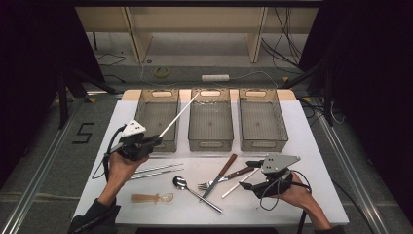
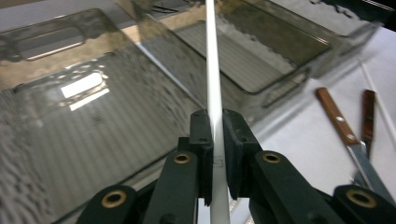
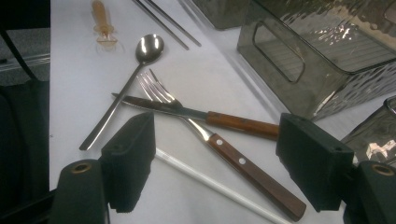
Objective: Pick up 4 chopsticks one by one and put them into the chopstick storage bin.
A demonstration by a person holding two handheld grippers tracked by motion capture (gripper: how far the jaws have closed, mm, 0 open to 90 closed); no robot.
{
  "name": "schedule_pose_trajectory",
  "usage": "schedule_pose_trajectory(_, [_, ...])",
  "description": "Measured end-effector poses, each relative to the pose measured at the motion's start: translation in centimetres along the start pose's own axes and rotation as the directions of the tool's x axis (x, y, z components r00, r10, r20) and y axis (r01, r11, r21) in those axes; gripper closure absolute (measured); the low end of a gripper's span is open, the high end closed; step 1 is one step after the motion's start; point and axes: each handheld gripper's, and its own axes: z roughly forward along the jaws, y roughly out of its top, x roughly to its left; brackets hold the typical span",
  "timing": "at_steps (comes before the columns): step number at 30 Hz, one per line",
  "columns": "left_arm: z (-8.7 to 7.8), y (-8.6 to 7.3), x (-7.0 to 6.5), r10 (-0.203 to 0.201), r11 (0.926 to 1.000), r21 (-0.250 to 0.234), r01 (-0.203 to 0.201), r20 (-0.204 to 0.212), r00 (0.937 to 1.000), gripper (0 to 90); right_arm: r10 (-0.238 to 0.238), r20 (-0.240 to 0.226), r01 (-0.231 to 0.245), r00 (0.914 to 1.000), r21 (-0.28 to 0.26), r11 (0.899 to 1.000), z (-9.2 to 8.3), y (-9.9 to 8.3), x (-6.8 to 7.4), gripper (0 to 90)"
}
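My left gripper [image 1: 155,140] is shut on a white chopstick [image 1: 179,115] that slants up and to the right over the left bin [image 1: 157,118]. In the left gripper view the white chopstick [image 2: 213,84] runs up between the two black pads [image 2: 233,135], pinched near its lower end. My right gripper [image 1: 254,164] rests low at the right of the table, jaws wide apart and holding nothing. Ahead of it lie a second white chopstick [image 3: 210,184], a wood-handled fork [image 3: 219,144], a wood-handled knife [image 3: 201,115] and a steel spoon [image 3: 122,95].
Three smoky plastic bins stand in a row at the back of the white table [image 1: 311,146]: left, middle [image 1: 210,119] and right [image 1: 261,119]. A pair of metal chopsticks [image 1: 157,170] and a small amber spoon [image 1: 151,198] lie at front left.
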Motion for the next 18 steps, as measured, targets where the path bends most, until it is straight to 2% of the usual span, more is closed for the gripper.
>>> schedule_pose_trajectory(2, [0.0, 0.2, 1.0, -0.026, 0.9997, -0.005, 0.026, -0.022, 0.9994, 82.7, -0.005, -0.001, 0.005, 1.0000, -0.001, 1.000, 0.0, 0.0, 0.0, 29.4])
schedule_pose_trajectory(3, [0.0, 0.2, 1.0, -0.026, 0.9997, -0.005, 0.026, -0.022, 0.9994, 82.7, -0.008, -0.001, 0.008, 1.0000, -0.002, 1.000, -0.1, 0.0, 0.0, 29.4])
schedule_pose_trajectory(7, [0.1, 0.5, 2.3, -0.064, 0.9979, -0.010, 0.064, -0.049, 0.9967, 82.7, 0.000, 0.000, 0.000, 1.0000, -0.004, 1.000, -0.2, -0.1, 0.0, 29.2])
schedule_pose_trajectory(9, [0.4, 0.7, 3.0, -0.067, 0.9978, -0.006, 0.066, -0.061, 0.9959, 82.7, -0.002, -0.001, 0.002, 1.0000, -0.003, 1.000, -0.2, -0.2, 0.0, 29.2])
schedule_pose_trajectory(13, [1.4, 1.0, 4.6, -0.107, 0.9942, 0.006, 0.108, -0.089, 0.9903, 82.7, -0.012, -0.004, 0.012, 0.9999, 0.005, 1.000, -0.1, -0.2, 0.3, 29.2])
schedule_pose_trajectory(18, [1.8, 0.9, 5.8, -0.137, 0.9904, 0.008, 0.138, -0.105, 0.9851, 82.7, -0.009, -0.006, 0.009, 0.9999, 0.001, 1.000, -0.2, -0.3, 0.3, 29.2])
